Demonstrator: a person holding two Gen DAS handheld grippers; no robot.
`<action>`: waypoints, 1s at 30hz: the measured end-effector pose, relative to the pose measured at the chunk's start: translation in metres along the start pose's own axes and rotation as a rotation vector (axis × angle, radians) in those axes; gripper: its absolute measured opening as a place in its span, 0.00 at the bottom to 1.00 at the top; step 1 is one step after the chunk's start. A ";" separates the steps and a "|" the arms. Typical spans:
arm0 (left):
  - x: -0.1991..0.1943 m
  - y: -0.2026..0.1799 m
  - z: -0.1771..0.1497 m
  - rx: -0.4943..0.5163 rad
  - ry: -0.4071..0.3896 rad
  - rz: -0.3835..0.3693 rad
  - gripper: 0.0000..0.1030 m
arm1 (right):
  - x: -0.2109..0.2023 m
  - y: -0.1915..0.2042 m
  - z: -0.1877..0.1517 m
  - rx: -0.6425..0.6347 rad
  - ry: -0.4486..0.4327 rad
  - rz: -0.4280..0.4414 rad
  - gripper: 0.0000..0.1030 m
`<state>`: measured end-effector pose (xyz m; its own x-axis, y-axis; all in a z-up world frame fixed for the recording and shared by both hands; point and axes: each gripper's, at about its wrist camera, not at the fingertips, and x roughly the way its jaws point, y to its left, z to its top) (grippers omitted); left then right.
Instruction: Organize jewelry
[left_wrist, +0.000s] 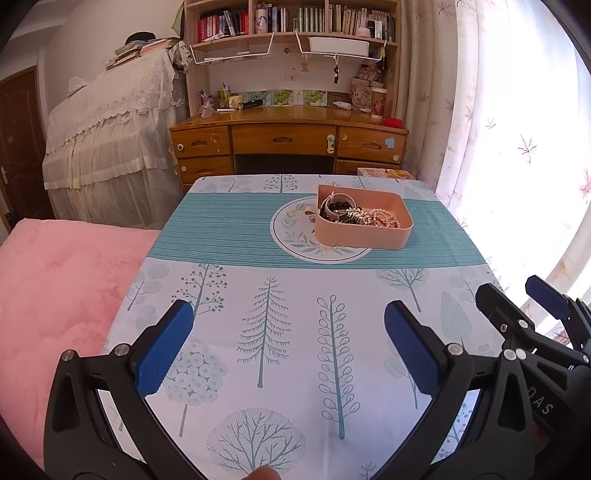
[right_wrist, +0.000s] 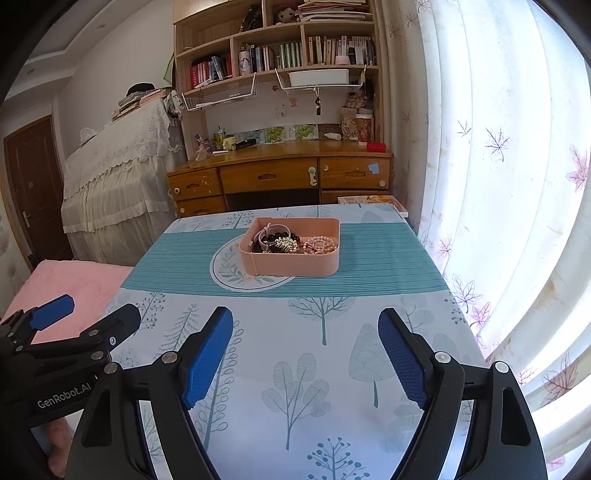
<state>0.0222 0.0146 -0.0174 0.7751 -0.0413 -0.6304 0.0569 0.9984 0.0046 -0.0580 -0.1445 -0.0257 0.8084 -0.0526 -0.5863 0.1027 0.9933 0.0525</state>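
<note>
A pink tray stands on the far middle of the table, partly over a round printed mat. It holds a heap of jewelry: dark beads, a silver piece and a pink pearl string. My left gripper is open and empty over the near table. My right gripper is open and empty beside it, to its right. Both are well short of the tray.
The table has a tree-print cloth with a teal band. A pink bed cover lies left. A wooden desk with shelves stands behind. A curtain hangs right. A book lies past the far right corner.
</note>
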 end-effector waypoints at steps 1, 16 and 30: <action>0.000 0.000 -0.001 -0.002 0.000 0.002 1.00 | -0.002 0.000 -0.001 0.001 0.000 0.000 0.80; 0.002 0.001 -0.004 -0.003 0.005 0.007 1.00 | 0.005 -0.004 0.005 0.002 0.011 0.000 0.80; 0.007 0.002 -0.011 -0.009 0.022 0.006 1.00 | 0.012 -0.001 0.007 0.007 0.024 0.000 0.80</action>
<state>0.0213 0.0166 -0.0304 0.7616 -0.0343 -0.6471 0.0464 0.9989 0.0017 -0.0442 -0.1473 -0.0275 0.7944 -0.0499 -0.6053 0.1066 0.9926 0.0581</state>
